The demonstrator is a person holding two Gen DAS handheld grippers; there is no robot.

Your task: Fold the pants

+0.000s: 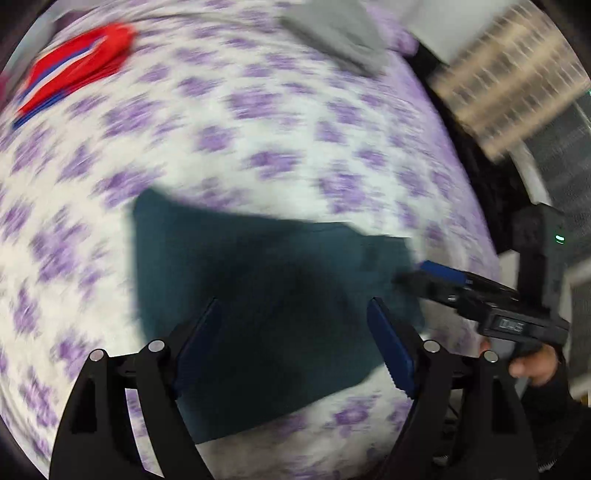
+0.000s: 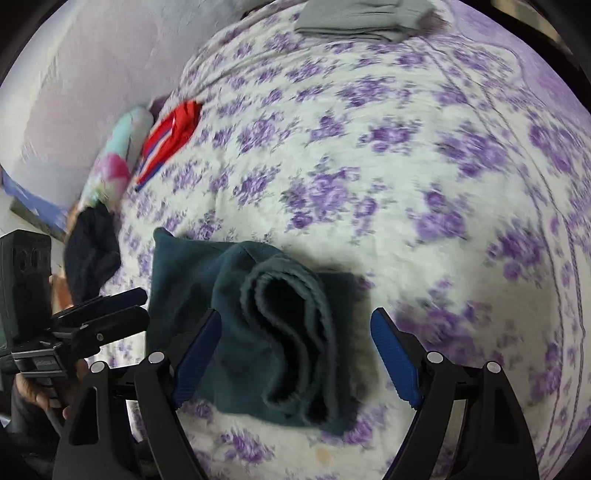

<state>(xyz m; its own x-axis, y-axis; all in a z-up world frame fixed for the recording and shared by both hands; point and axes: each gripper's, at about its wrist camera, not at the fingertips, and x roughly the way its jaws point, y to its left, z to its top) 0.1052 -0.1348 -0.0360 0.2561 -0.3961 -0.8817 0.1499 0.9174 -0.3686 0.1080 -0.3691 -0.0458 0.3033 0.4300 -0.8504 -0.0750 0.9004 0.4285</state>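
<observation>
While the teal pants (image 2: pixel 273 332) lie bundled on the bed (image 2: pixel 406 184), near its front edge, both left gripper (image 1: pixel 295 343) and right gripper (image 2: pixel 295 354) hover with jaws apart, nothing held; folding seems nearly done; next likely needs smoothing the top roll.

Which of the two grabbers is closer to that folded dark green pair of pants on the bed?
Right. The right gripper is open directly over the pants; the left gripper sits just off their edge.

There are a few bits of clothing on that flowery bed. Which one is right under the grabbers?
The dark teal pants, folded into a bundle between the right gripper fingers. The red garment and the grey folded one lie far up the bedspread.
</observation>
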